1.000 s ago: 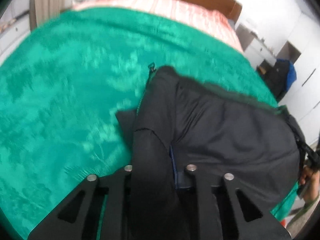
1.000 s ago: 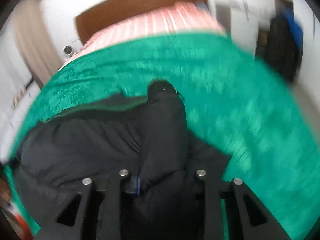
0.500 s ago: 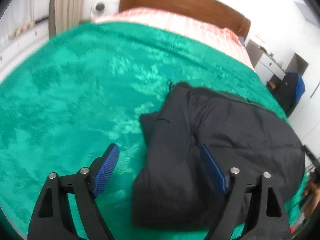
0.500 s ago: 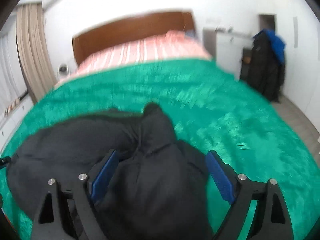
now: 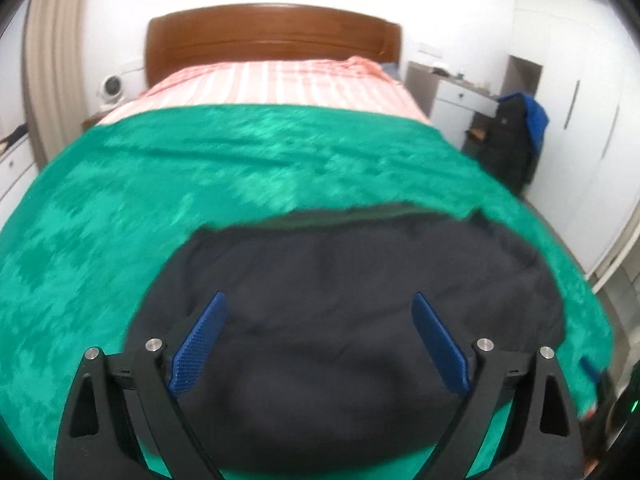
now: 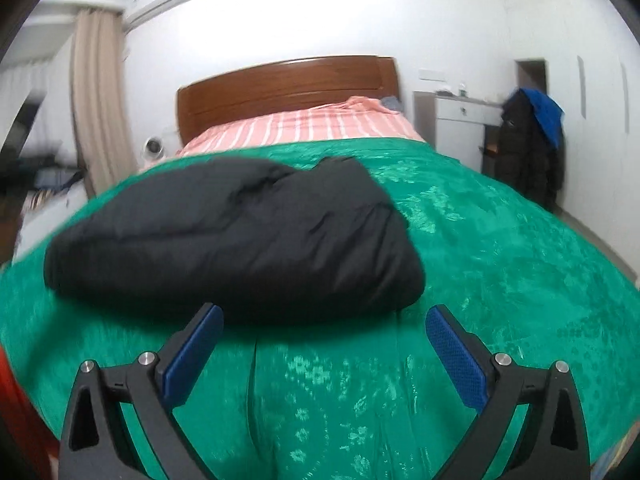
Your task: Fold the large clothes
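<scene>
A black padded jacket [image 5: 352, 320] lies folded into a thick bundle on the green blanket [image 5: 120, 208] near the foot of the bed. My left gripper [image 5: 320, 344] is open and empty, hovering just above the bundle. In the right wrist view the jacket [image 6: 240, 240] lies ahead and to the left. My right gripper [image 6: 320, 344] is open and empty, pulled back over the blanket [image 6: 500, 248] in front of the bundle's near edge.
A pink striped sheet [image 5: 276, 84] and wooden headboard [image 5: 272, 36] are at the far end. A white nightstand [image 6: 460, 120] and dark clothes with a blue garment [image 6: 532, 140] stand to the right. Curtains [image 6: 100, 96] hang at left.
Both grippers let go of the jacket, opened, and drew back. The jacket now lies as a folded bundle on the blanket.
</scene>
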